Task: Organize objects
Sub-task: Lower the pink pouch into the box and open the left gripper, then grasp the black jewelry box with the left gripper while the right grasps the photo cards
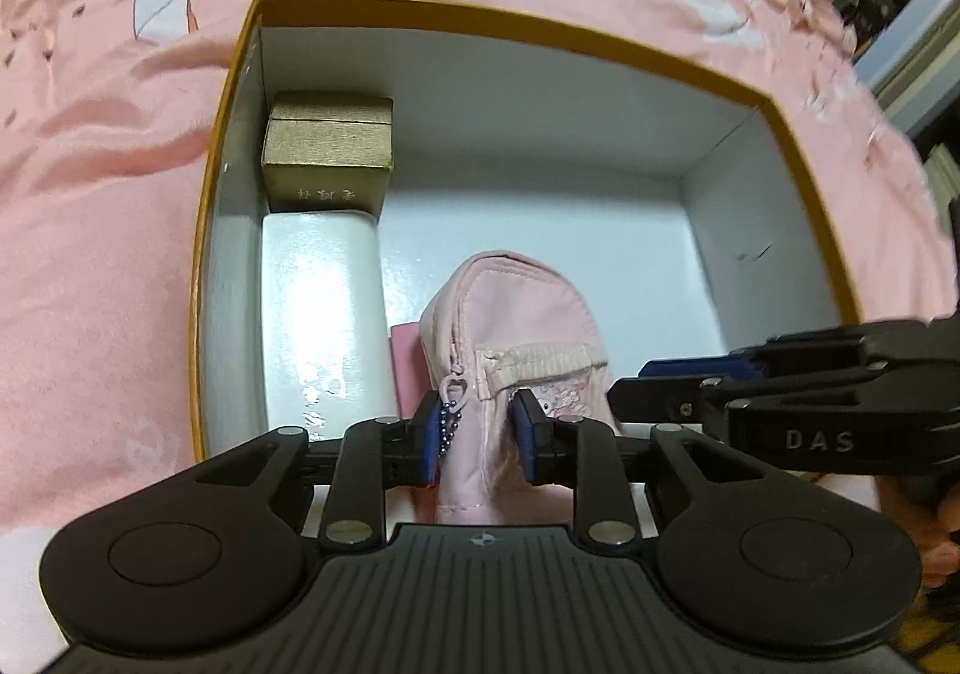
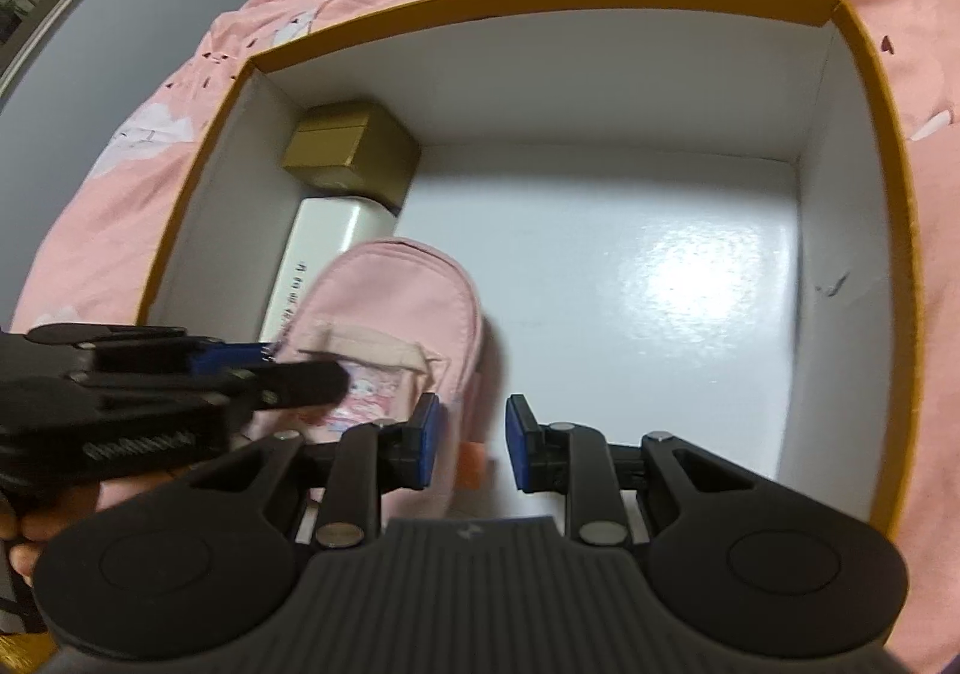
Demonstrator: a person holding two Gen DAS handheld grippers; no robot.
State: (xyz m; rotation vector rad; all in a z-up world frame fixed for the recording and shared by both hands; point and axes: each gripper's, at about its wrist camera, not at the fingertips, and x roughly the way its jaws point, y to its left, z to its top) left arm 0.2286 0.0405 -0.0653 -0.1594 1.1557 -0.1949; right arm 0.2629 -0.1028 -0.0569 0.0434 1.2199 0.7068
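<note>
Left wrist view, bedding: pink printed cotton sheet [image 1: 90, 230] under everything; looks like a bed, not a worktop.
Container: large open cardboard box with mustard-yellow rim and white inside [image 1: 540, 35], resting on the sheet.
Box contents, left wall: long glossy white rectangular case [image 1: 321, 314] lying flat; small gold textured gift box [image 1: 327, 152] just beyond it in the far left corner, the two touching or nearly so.
Task item: small pink fabric zip pouch with a printed front pocket [image 1: 510, 314], inside the box just right of the white case; whether its base touches the box floor cannot be told.
Partly hidden: a pink flat edge [image 1: 405, 368] between pouch and white case; identity unclear.
Left gripper [image 1: 477, 437]: blue-padded fingers pinching the pouch's near end, bead chain and heart-shaped zip pull hanging at the left pad.
Right gripper [image 2: 471, 443]: fingers spread, nothing between them; left finger close against the pouch's side.
Progress (judgement): two items stowed, pouch being placed third; release remains. Right half of box floor bare. Further items outside the box: none visible.
</note>
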